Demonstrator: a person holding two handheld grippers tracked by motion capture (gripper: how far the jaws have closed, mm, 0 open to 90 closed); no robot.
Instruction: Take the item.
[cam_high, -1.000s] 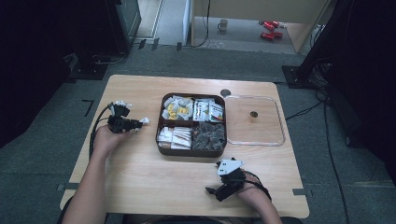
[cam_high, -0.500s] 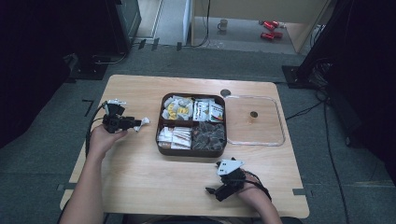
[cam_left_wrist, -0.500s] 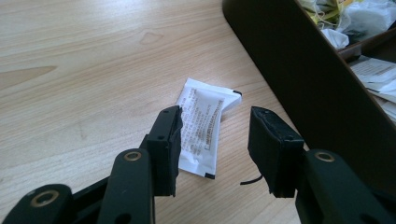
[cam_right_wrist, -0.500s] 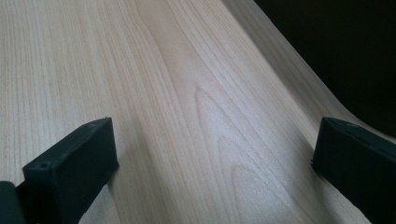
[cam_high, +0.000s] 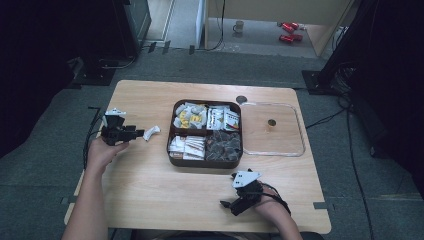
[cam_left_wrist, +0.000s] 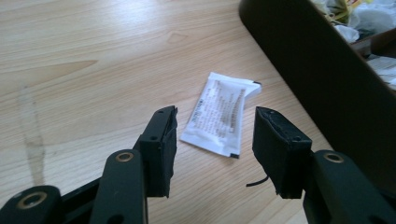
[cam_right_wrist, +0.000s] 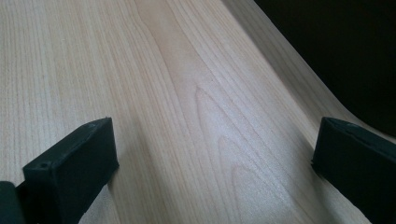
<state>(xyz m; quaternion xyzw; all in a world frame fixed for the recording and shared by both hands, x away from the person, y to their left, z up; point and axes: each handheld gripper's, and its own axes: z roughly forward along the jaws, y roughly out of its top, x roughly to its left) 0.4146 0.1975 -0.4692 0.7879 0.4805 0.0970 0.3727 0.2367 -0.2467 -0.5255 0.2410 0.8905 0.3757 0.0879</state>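
Left gripper (cam_left_wrist: 212, 154) jaws just opening, parted, nothing pinched. White sachet (cam_left_wrist: 219, 119) flat on surface (cam_high: 150, 185), just beside brown tray (cam_high: 172, 150). Right gripper (cam_right_wrist: 212, 158) agape, idle. Risk: left jaws nudge sachet, skidding it against tray wall.

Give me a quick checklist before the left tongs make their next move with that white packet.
1. White packet released, flat on the table: ok.
2. Left tongs, jaws just opening, apart and clear of the packet: ok.
3. Packet outside the brown tray, just left of it: ok.
4. Right tongs open, nothing between them: ok.
5. Clear lid right of the tray, out of the way: ok.
6. Packet's print legible: cannot tell.
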